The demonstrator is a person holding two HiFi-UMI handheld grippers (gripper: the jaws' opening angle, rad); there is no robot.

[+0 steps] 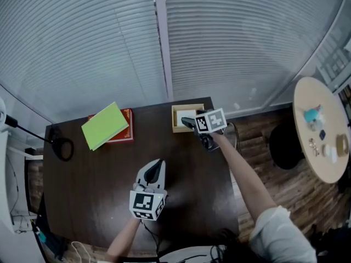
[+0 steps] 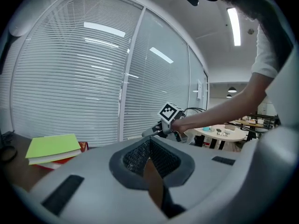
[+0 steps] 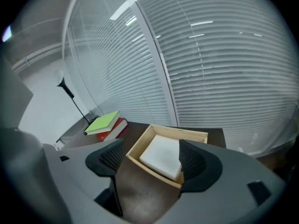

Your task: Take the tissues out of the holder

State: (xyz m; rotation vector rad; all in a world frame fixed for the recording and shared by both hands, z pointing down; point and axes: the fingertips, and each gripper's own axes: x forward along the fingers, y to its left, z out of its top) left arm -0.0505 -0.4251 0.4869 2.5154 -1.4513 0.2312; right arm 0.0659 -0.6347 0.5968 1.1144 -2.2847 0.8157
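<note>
A shallow wooden holder [image 1: 176, 127] stands at the far edge of the dark table [image 1: 88, 190], with a flat white stack of tissues [image 1: 186, 114] inside it. My right gripper [image 1: 190, 123] hangs over the holder's near side, tilted down. In the right gripper view its jaws stand open [image 3: 152, 151], the tissues [image 3: 161, 157] and the holder's wall [image 3: 144, 138] lie between and just beyond them, and the pads touch nothing. My left gripper [image 1: 157, 166] hovers over the table's middle, apart from the holder. Its jaws [image 2: 149, 146] are shut with nothing in them, pointing toward the right gripper [image 2: 153, 131].
A green book lies on a red one [image 1: 107, 126] at the table's far left. A black looped cable [image 1: 62, 148] sits at the left edge. Window blinds close off the far side. A round light table [image 1: 321, 130] and a black stool [image 1: 285, 144] stand on the right.
</note>
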